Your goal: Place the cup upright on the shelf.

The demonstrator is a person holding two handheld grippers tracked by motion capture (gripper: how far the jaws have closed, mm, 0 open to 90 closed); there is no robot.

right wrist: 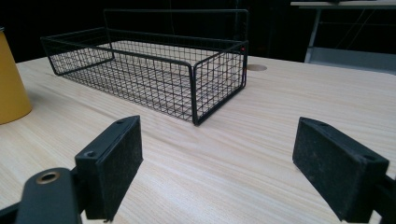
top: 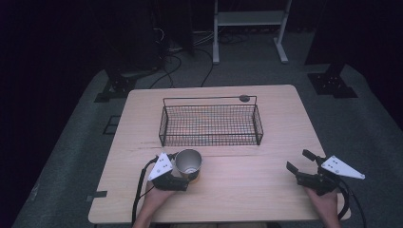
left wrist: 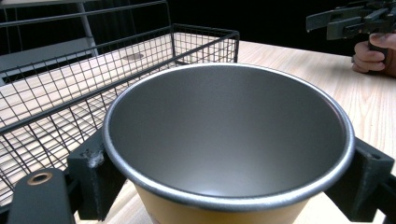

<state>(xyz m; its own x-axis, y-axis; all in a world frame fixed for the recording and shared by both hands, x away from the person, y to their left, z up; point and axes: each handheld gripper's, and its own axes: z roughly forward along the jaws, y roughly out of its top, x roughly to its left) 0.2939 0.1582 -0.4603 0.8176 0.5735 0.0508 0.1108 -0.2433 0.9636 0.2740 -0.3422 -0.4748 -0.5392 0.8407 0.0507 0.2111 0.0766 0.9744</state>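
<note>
On the wooden table [top: 247, 180], left tongs [top: 186, 178] grip the cup [top: 188, 162] beside the wire basket [top: 211, 124]; right tongs [top: 301, 164] gape wide.

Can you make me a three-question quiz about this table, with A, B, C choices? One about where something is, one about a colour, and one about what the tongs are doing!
1. Where is the cup?
A. in the basket
B. on the table, in front of the basket
C. on the floor

2. What colour is the cup's outside?
A. yellow
B. blue
C. red

3. What are the right tongs doing?
A. gripping the basket
B. holding the cup
C. open, holding nothing

Answers:
1 B: the high view shows it standing on the table, on the near side of the basket.
2 A: the right gripper view shows a yellow wall.
3 C: their jaws stand wide apart over bare wood; the left tongs have the cup between their jaws.
</note>
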